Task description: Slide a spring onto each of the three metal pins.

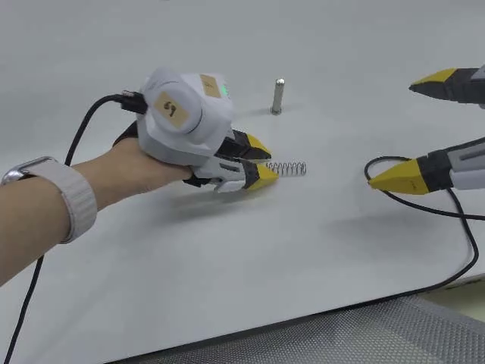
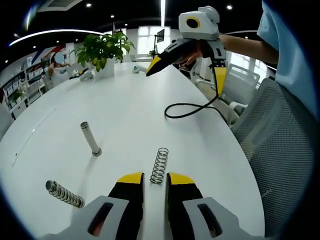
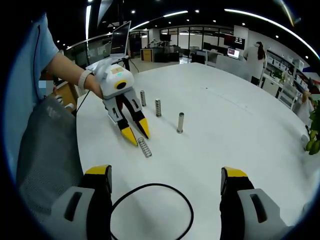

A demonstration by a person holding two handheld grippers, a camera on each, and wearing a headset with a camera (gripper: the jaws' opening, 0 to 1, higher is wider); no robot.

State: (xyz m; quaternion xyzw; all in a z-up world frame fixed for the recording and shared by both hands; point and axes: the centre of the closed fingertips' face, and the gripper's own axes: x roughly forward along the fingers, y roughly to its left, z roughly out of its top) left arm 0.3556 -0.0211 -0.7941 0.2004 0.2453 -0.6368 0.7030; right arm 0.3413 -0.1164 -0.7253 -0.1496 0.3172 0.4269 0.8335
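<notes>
A loose spring (image 1: 289,168) lies flat on the white table (image 1: 227,265). My left gripper (image 1: 263,163) is low over the table and open a little, its yellow tips on either side of the spring's near end (image 2: 159,166) without pinching it. A bare metal pin (image 1: 278,96) stands upright just beyond; it also stands left of the spring (image 2: 90,138). Two further pins (image 3: 158,107) (image 3: 142,98) each carry a spring. My right gripper (image 1: 405,129) hovers at the right, wide open and holding nothing, facing the left gripper (image 3: 135,131) and the spring (image 3: 144,147).
A black cable (image 1: 436,208) loops on the table under the right gripper. The table's front edge (image 1: 303,322) runs close by, with a grey mesh chair (image 1: 364,341) below it. A potted plant (image 2: 102,50) stands at the far end.
</notes>
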